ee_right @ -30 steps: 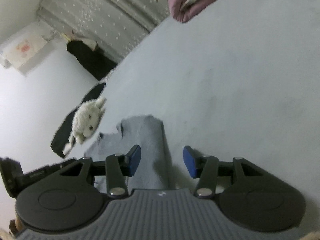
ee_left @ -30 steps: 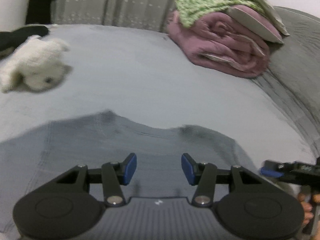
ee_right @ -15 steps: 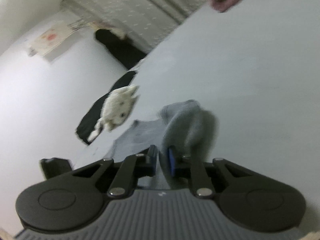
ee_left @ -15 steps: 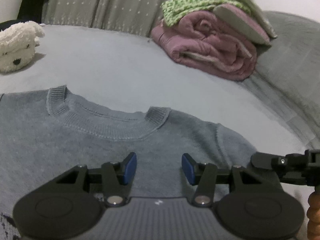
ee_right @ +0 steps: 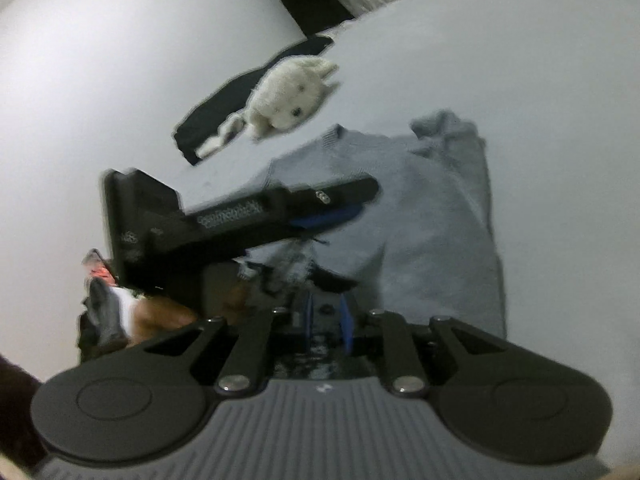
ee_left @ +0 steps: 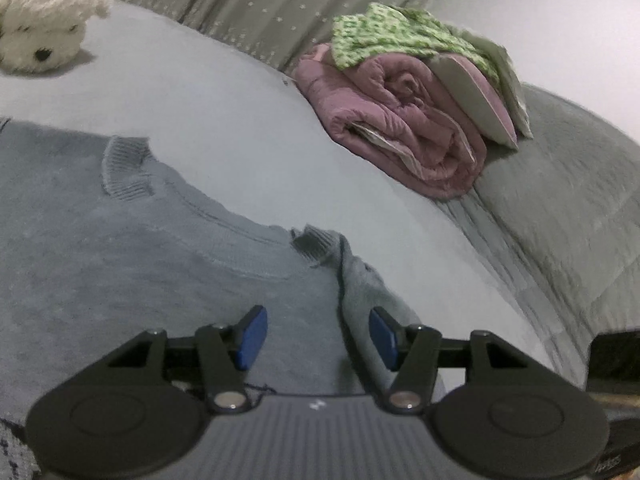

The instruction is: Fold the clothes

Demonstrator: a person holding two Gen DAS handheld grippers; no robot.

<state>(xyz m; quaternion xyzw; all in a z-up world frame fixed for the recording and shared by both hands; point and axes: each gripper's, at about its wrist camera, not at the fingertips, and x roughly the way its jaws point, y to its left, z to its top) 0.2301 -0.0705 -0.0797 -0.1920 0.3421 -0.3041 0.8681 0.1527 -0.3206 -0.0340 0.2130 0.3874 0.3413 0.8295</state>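
The grey sweater [ee_left: 140,264] lies on the bed [ee_left: 224,96] with one sleeve [ee_left: 360,280] folded in; the rest looks unfolded. Left gripper [ee_left: 314,334] hovers, fingers spread; right gripper [ee_right: 326,322], fingers nearly closed, seems to pinch fabric.

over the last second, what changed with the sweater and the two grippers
The right gripper went from open to nearly shut around the grey sweater's right sleeve and carried it inward; that side now lies folded over the body. Whether it still holds cloth is unclear. The left gripper stayed open above the sweater. The plush toy and the pink bedding pile stayed where they were.
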